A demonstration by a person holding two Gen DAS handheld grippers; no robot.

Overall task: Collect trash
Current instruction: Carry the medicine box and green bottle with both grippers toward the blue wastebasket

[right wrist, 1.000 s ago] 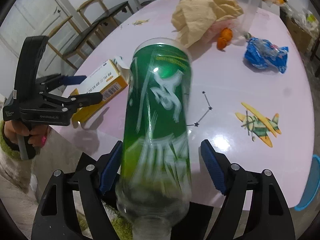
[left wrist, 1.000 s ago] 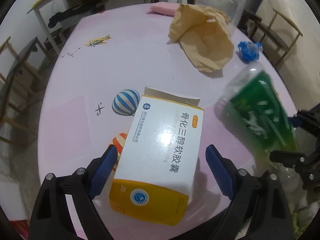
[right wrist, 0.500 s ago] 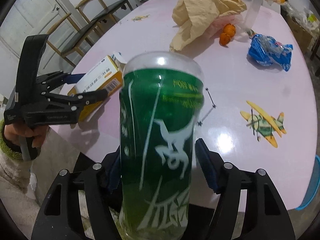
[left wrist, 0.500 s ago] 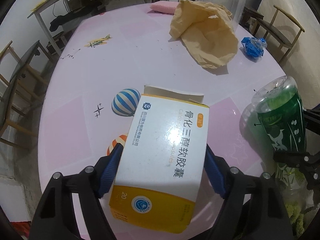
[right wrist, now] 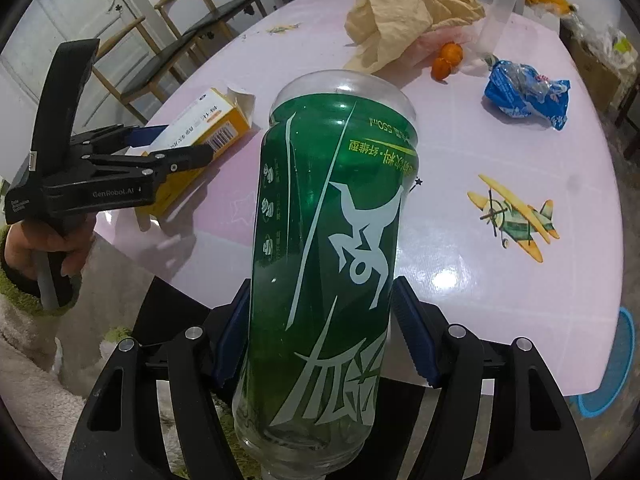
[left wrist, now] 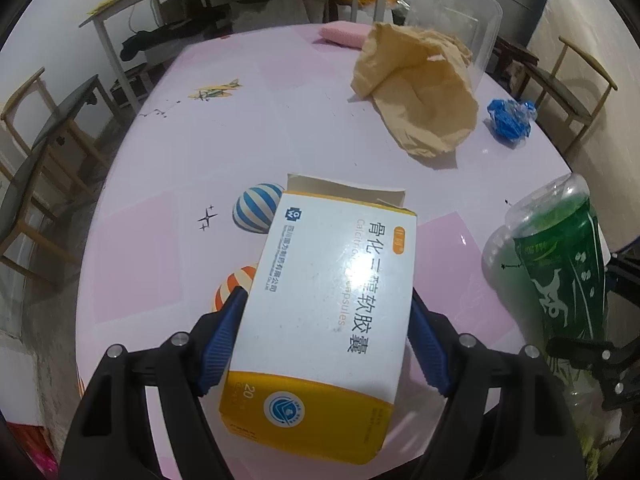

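Note:
A white and yellow medicine box (left wrist: pixel 344 240), its far flap open, is clamped between the blue pads of my left gripper (left wrist: pixel 326 296), just above the pink table (left wrist: pixel 180 220). My right gripper (right wrist: pixel 322 284) is shut on a green-labelled clear plastic bottle (right wrist: pixel 332 184), held base-forward with its neck toward the camera. The bottle (left wrist: pixel 560 264) also shows at the right edge of the left wrist view. In the right wrist view the left gripper (right wrist: pixel 184 142) and the box (right wrist: pixel 216 120) are at the left, held by a hand.
A crumpled tan paper bag (left wrist: pixel 420 92), a blue wrapper (left wrist: pixel 508 120), a pink sponge (left wrist: pixel 344 34) and a clear plastic tub (left wrist: pixel 460 12) lie at the table's far side. Two oranges (right wrist: pixel 448 58) sit by the tub. Chairs (right wrist: pixel 188 36) ring the table.
Both pairs of jaws have closed: the left onto the box, the right onto the bottle. The bottle was tilted and blurred, and now sits steady in the grip.

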